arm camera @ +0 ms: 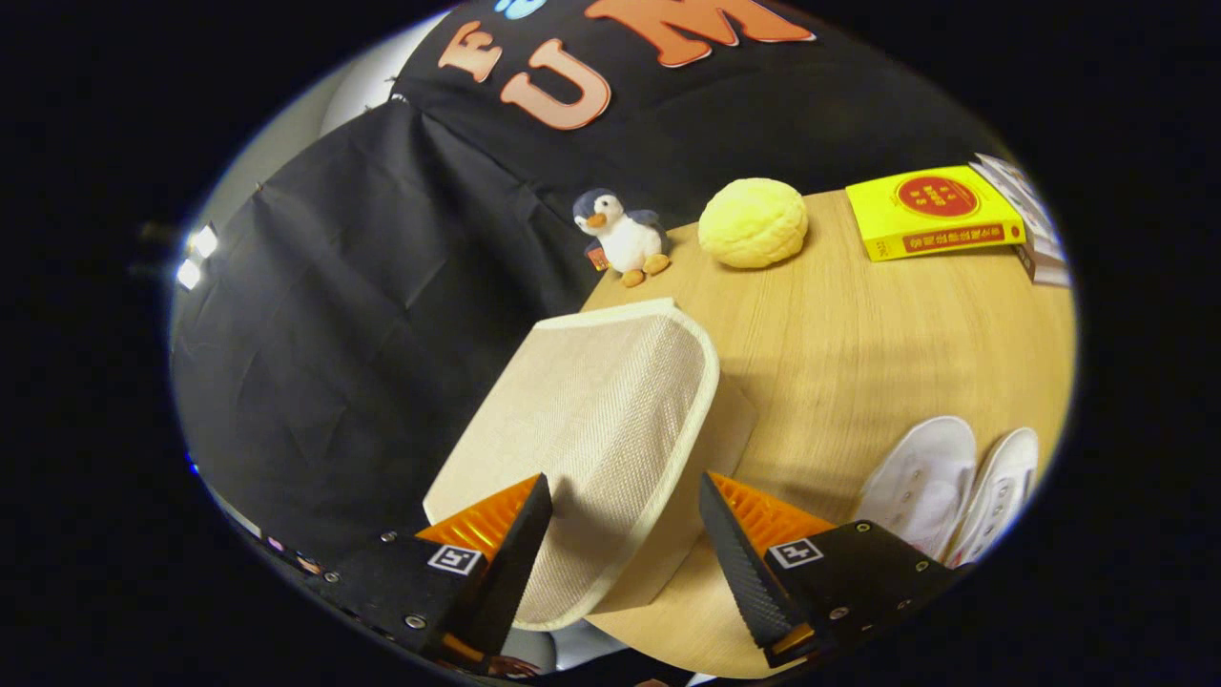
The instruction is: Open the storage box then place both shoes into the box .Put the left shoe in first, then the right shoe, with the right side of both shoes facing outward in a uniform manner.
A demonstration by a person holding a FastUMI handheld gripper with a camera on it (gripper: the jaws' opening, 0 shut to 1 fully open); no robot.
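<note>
The beige woven storage box (591,420) stands at the wooden table's near left corner, its cream-trimmed lid (610,382) facing me and tilted. My gripper (625,482) is open, and the lid's near rounded edge lies in the wide gap between its fingers. The left finger (520,544) overlaps the lid's edge and the right finger (734,553) stands apart from it; neither presses on it. Two white shoes (920,482) (997,491) lie side by side on the table, right of the right finger, toes pointing away. The box's inside is hidden.
Along the far edge of the wooden table (858,334) sit a small penguin plush (620,237), a round yellow bun-shaped toy (754,221), a yellow book (930,212) and a second book (1035,224). Black cloth hangs behind and left of the box.
</note>
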